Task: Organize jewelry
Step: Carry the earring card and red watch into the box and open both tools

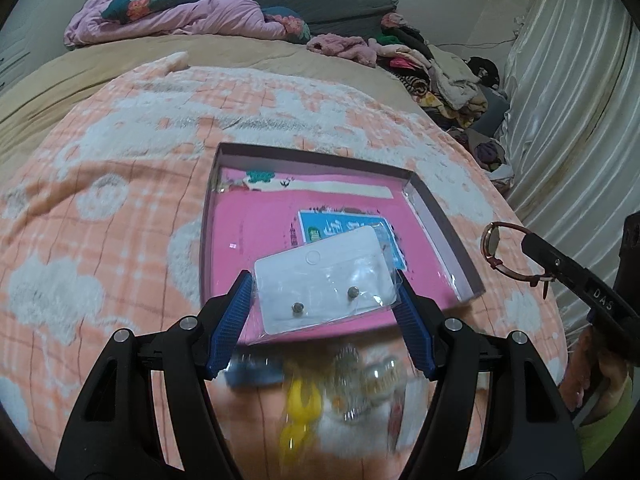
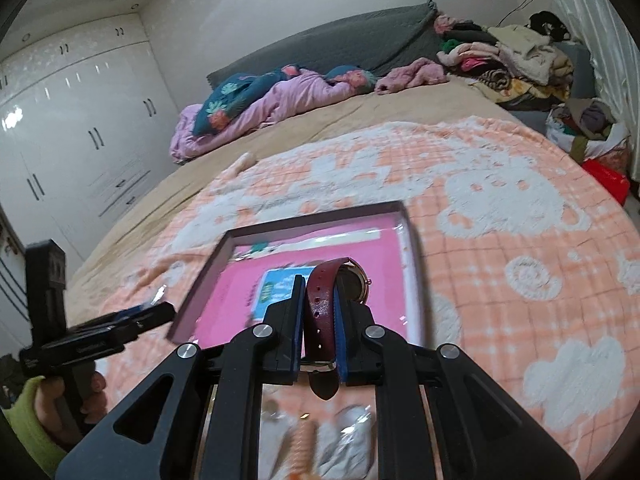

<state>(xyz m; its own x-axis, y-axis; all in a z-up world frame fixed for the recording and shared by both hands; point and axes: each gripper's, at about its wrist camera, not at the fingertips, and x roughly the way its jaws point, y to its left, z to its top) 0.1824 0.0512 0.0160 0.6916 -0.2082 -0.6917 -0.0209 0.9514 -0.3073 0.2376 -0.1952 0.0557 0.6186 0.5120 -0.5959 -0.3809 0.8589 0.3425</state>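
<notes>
In the left wrist view my left gripper (image 1: 326, 284) is shut on a white earring card (image 1: 320, 280) in a clear sleeve, two stud earrings showing on it. The card hangs over the near edge of a shallow pink-lined box (image 1: 440, 224) lying on the bed. At the right edge of that view my right gripper (image 1: 530, 240) holds up a wristwatch (image 1: 494, 244) with a dark red strap. In the right wrist view my right gripper (image 2: 318, 284) is shut on the watch's strap (image 2: 320, 300), above the same box (image 2: 412, 256). My left gripper's fingertips (image 2: 156, 312) show at the left.
Loose jewelry in small bags (image 1: 352, 384) lies blurred on the peach and white blanket (image 1: 120, 220) below my left gripper. A pile of clothes (image 1: 440, 68) sits at the bed's far right, pillows (image 2: 280, 92) at the head. A hand in a green sleeve (image 2: 36, 412) holds the left tool.
</notes>
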